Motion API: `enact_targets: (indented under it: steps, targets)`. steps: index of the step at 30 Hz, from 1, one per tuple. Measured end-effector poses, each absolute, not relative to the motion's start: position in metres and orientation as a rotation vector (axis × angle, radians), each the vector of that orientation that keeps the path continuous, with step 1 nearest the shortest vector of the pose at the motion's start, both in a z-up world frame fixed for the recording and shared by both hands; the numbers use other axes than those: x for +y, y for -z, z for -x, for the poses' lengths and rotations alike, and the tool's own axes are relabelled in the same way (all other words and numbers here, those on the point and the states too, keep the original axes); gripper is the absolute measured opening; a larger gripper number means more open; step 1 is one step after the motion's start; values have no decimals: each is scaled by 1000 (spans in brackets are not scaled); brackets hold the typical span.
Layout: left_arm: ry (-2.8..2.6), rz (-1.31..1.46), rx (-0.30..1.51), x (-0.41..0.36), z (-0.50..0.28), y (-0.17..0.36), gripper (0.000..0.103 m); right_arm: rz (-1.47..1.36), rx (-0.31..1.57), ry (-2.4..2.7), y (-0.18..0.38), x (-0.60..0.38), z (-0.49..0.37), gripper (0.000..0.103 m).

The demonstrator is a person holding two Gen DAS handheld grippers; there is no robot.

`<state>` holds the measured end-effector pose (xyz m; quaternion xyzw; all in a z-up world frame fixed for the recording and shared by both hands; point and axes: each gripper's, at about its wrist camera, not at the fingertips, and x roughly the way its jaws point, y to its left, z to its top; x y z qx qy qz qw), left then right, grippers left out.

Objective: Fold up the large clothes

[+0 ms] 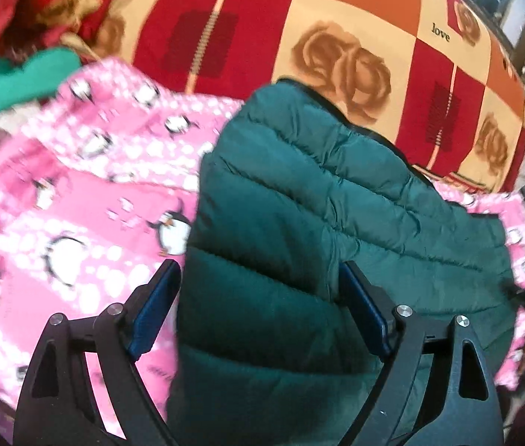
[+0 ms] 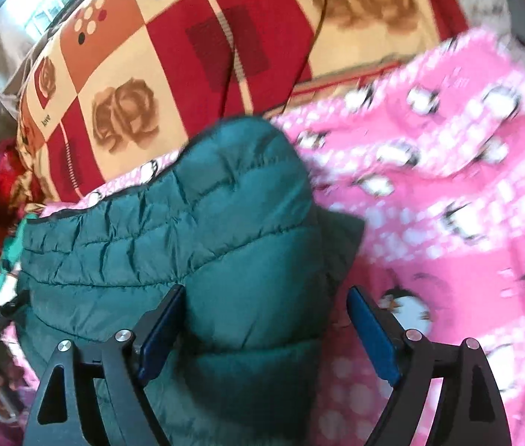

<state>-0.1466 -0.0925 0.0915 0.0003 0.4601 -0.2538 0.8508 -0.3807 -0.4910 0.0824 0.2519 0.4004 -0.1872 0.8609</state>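
Jaws: left gripper [image 1: 260,308] and right gripper [image 2: 266,329] both spread, clamping nothing. Jacket [image 1: 318,200]: folded, on pink blanket [image 1: 76,193], bulging between both jaw pairs, stretching toward 12 o'clock; hands equally near.

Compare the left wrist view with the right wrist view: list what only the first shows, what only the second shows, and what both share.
Only the left wrist view: a bright green garment at upper left, beyond the pink fabric.

Only the right wrist view: a thin dark cord running across the checked bedspread.

Both: the dark green quilted jacket lying on the pink penguin-print fabric, with the rose-patterned red and cream bedspread behind. The left gripper and right gripper both stand open over the jacket, pads clear of it.
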Motion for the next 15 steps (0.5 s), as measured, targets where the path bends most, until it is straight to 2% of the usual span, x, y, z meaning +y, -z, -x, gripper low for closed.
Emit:
enact_targets:
  steps: [7,15]
  targets:
    - [445,-133,829,-100,189,-117,87,-373,764,449,-128,-448,390,85]
    - [450,-137,745,-124,233,-131,87,-348,685,478,-131,-392,375,86]
